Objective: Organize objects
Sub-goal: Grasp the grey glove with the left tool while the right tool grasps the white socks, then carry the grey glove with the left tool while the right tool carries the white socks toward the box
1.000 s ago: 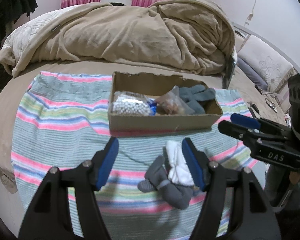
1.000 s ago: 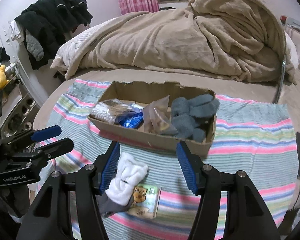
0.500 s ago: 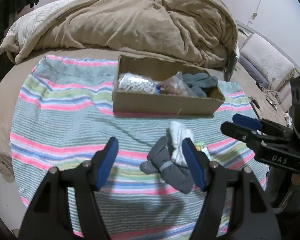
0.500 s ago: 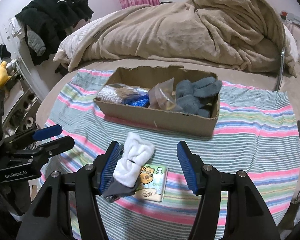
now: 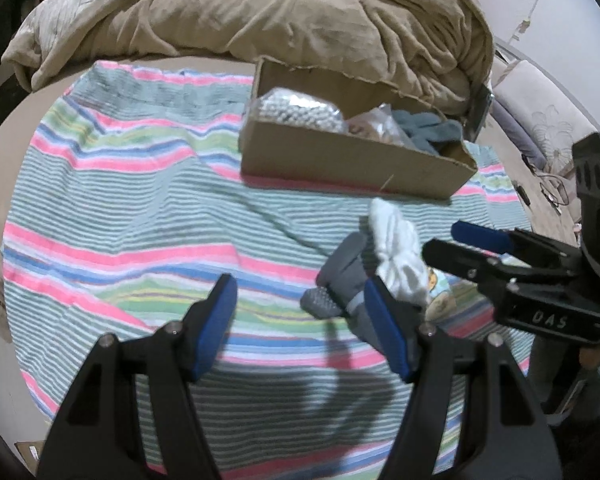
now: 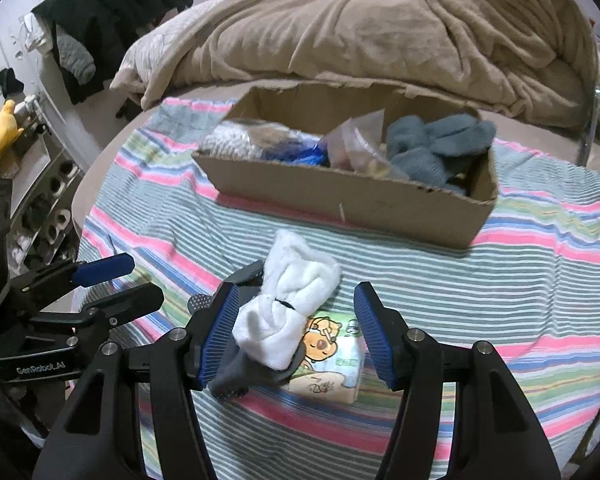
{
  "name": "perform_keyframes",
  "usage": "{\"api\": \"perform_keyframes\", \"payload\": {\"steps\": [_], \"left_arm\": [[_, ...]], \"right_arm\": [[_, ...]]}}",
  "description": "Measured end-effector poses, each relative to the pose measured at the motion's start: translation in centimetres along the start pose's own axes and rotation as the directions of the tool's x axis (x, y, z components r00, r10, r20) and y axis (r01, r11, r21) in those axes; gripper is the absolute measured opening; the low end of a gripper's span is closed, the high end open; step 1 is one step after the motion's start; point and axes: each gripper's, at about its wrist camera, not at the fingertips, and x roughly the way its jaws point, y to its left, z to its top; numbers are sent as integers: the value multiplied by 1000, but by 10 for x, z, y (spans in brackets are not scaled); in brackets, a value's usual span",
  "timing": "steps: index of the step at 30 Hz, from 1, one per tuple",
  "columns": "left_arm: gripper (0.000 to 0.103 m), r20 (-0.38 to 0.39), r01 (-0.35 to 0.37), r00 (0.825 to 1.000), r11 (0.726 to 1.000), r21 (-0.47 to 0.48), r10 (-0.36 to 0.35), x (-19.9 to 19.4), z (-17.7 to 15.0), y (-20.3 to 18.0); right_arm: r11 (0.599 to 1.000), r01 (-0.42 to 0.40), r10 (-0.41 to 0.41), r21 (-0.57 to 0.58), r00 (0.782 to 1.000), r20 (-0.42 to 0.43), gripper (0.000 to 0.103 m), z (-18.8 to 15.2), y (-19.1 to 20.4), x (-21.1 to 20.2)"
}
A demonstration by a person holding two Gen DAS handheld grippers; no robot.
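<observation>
A white rolled sock lies on a grey sock and a cartoon tissue pack on the striped cloth. My right gripper hangs open over this pile, with the white sock between its blue pads but apart from both. Just left of the pile my left gripper is open and empty, and the grey sock passes behind its right finger. Behind stands a cardboard box with blue-grey socks, a clear bag and a bead bag.
A crumpled beige duvet rises right behind the box. Dark clothes and a yellow plush toy sit at the far left beyond the bed's edge. Each gripper shows in the other's view: the right gripper, the left gripper.
Both grippers have come down closer to the cloth. The sock pile looms larger between the right fingers, and in the left wrist view it has slid to the right.
</observation>
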Motion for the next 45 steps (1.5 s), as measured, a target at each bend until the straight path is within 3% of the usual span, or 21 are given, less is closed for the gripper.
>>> {"api": "perform_keyframes", "payload": {"steps": [13, 14, 15, 16, 19, 29, 32, 34, 37, 45], "left_arm": [[68, -44, 4, 999, 1000, 3, -4, 22, -1, 2], [68, -47, 6, 999, 1000, 7, -6, 24, -1, 0], [68, -51, 8, 999, 1000, 12, -8, 25, -1, -2], [68, -57, 11, 998, 1000, 21, -9, 27, -1, -6], [68, -71, 20, 997, 999, 39, -17, 32, 0, -17], [68, -138, 50, 990, 995, 83, -38, 59, -3, -49], [62, -140, 44, 990, 994, 97, -31, 65, -6, -55], [46, -138, 40, 990, 993, 112, -24, 67, -6, -59], [35, -135, 50, 990, 992, 115, -34, 67, -7, -61], [31, -73, 80, 995, 989, 121, -72, 43, -2, -65]], "right_arm": [[999, -36, 36, -4, 995, -92, 63, 1, -2, 46], [999, -39, 39, -5, 994, -99, 61, 0, -3, 49], [999, -49, 48, -4, 994, -100, 52, -1, -4, 49], [998, -59, 58, -1, 993, -98, 46, -1, -6, 48], [997, -76, 76, 8, 994, -83, 43, 0, -12, 41], [997, -65, 65, 38, 998, 20, 42, 2, -39, -7], [996, -66, 64, 55, 997, 39, 42, 1, -49, -15], [995, -66, 63, 69, 997, 47, 42, 0, -54, -18], [994, -69, 64, 85, 996, 57, 42, -1, -58, -22], [995, -67, 60, 76, 994, 93, 42, 1, -57, -39]]}}
